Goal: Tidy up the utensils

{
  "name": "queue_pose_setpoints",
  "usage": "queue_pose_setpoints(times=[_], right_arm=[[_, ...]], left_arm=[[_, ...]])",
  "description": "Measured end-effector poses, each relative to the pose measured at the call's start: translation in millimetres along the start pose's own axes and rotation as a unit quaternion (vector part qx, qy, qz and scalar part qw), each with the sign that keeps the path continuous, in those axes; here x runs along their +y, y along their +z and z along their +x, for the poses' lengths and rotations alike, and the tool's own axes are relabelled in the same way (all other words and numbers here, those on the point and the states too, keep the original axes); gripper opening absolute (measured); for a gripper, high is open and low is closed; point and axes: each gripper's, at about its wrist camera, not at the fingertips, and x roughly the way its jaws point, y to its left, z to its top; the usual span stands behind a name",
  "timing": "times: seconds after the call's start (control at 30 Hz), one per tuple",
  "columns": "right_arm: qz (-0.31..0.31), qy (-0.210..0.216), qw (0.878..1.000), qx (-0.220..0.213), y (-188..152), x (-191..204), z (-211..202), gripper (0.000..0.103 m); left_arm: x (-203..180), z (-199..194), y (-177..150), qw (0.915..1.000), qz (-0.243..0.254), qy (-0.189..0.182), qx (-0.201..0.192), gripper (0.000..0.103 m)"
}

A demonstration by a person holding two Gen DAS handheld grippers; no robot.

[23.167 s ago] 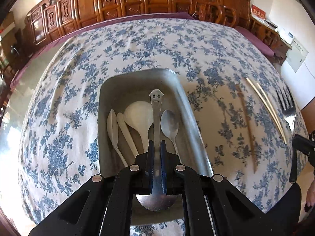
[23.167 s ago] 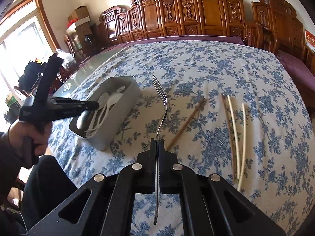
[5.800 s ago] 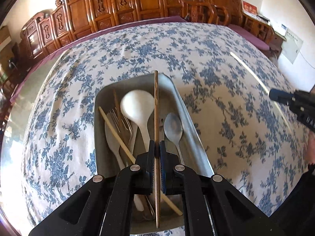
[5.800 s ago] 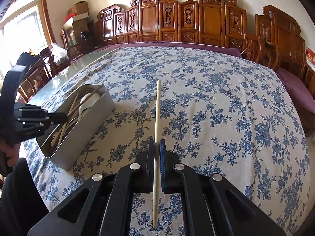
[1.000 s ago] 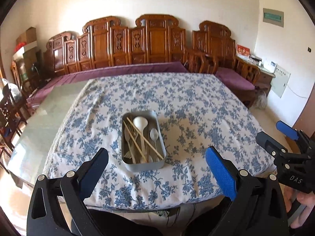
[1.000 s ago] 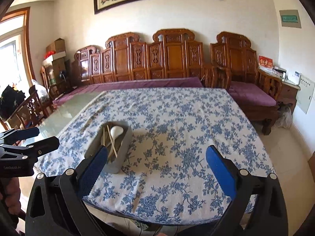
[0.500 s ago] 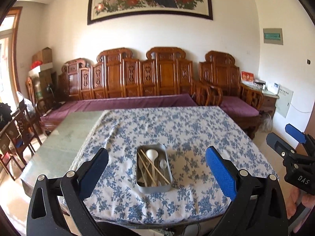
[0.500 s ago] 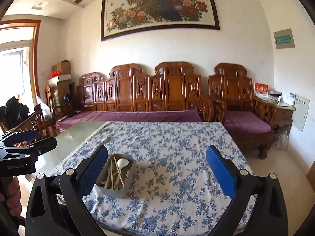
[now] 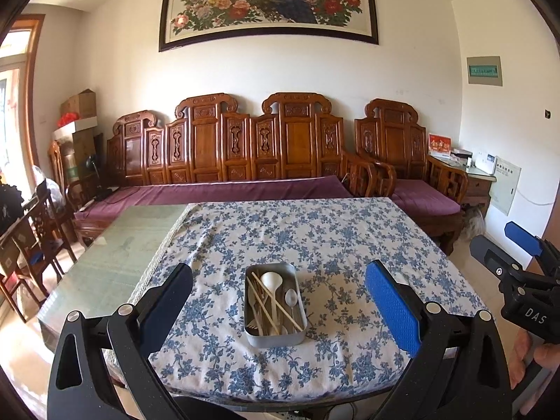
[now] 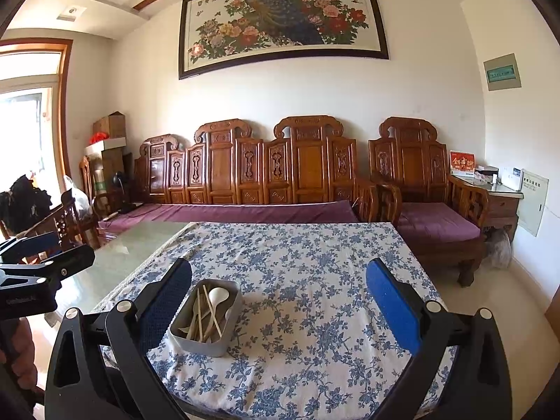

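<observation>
A grey metal tin (image 9: 276, 339) stands on the blue-flowered tablecloth (image 9: 336, 241) near the table's front edge. In it lie a white spoon (image 9: 272, 280), a small metal spoon (image 9: 291, 296), several chopsticks (image 9: 276, 301) and other utensils. The tin also shows in the right wrist view (image 10: 201, 342). My left gripper (image 9: 278, 309) is wide open and empty, held back from the table. My right gripper (image 10: 278, 311) is wide open and empty too, right of the tin. Each gripper shows at the edge of the other's view.
A carved wooden bench (image 9: 245, 147) with purple cushions runs along the far wall. A bare glass tabletop (image 9: 115, 252) lies left of the cloth. Wooden chairs (image 9: 38, 241) stand at the left. A side cabinet (image 10: 500, 203) stands at the right.
Both grippers have pulled farther back and tilted up, so the table and tin look smaller and lower. Both stay wide open and empty.
</observation>
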Motion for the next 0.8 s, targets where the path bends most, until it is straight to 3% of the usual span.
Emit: queue_pose_setpoints(times=[0.8], right_arm=[[0.002, 0.000, 1.000, 0.003, -3.5, -0.8, 3.4, 0.100]], left_arm=[[-2.2, -4.7, -1.9, 0.9999, 0.008, 0.002, -0.007, 0.095]])
